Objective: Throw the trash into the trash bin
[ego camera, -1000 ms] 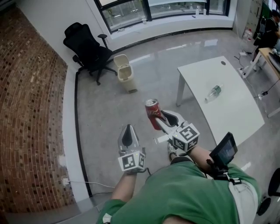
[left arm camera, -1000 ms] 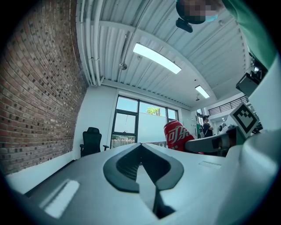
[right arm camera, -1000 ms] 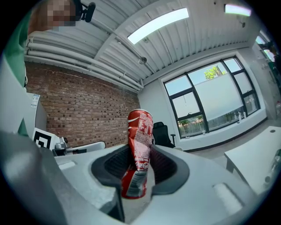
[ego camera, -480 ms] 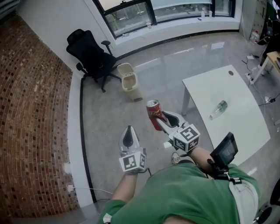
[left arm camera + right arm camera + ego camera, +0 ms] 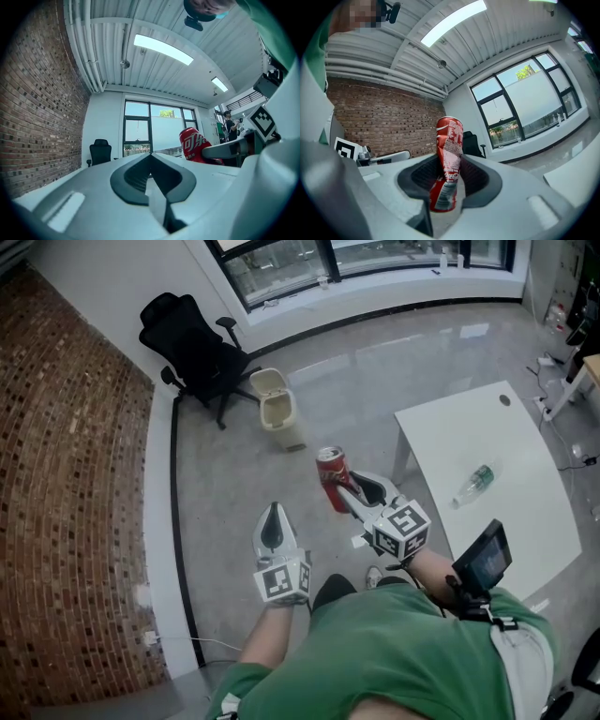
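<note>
A polished grey floor (image 5: pixel 234 484) runs from a brick wall (image 5: pixel 66 502) on the left to windows (image 5: pixel 281 263) at the far end. A beige trash bin (image 5: pixel 278 409) stands on it, lid shut, just beside a black office chair (image 5: pixel 192 348). On the right is a white surface (image 5: pixel 506 531), with a plastic bottle (image 5: pixel 474 484) lying on its side about midway along it.

The task's thing in hand is a red drink can (image 5: pixel 332 480), carried in the air over the floor and well apart from the bin. The right hand-held gripper (image 5: pixel 354 491) is clenched on it. In the right gripper view the pads press the lower half of the can's body, and its top stands clear above the jaws, leaning slightly.

The wall of the can looks dented where it is squeezed, so it is probably empty, light and thin, and it gives under pressure. Its painted skin is likely slippery. A hold across the middle of the body seems safest, firm but not crushing.

The left hand-held gripper (image 5: pixel 273 521) is level alongside, its jaws together on nothing.
</note>
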Motion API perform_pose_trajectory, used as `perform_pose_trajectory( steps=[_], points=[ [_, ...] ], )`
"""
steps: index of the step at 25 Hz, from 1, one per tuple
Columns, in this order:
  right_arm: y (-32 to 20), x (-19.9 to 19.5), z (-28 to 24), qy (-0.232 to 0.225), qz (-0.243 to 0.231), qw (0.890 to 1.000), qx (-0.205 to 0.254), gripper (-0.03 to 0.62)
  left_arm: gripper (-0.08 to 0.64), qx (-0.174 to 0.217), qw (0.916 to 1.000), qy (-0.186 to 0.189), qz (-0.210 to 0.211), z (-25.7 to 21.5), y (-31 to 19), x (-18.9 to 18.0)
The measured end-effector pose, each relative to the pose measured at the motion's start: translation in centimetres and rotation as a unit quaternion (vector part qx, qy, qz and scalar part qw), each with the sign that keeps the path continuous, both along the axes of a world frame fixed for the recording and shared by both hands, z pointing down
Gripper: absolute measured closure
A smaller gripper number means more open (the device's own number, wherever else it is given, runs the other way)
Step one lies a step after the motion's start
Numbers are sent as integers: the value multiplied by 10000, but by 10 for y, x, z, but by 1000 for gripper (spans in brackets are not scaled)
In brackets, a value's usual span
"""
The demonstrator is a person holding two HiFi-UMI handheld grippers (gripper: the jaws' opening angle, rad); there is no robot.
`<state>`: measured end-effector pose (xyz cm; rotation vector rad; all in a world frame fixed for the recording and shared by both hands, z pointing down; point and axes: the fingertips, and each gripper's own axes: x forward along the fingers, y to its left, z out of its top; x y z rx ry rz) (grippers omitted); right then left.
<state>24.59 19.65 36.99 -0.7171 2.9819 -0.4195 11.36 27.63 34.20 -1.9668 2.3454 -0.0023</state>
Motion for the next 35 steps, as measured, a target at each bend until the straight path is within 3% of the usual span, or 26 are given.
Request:
perform_pose_trajectory(
  steps=[17, 26, 35],
  points=[
    [-77, -100, -1, 356, 121, 9993, 66, 453, 555, 23, 9991, 412, 87, 14, -83, -106],
    [-104, -168, -3, 369, 290, 9988, 125, 453, 554, 10, 9988, 339, 357, 10, -116, -172],
    [-117, -208, 13, 516, 374, 9980, -24, 453, 555, -140, 9973, 483, 537, 27, -131, -207]
  ],
)
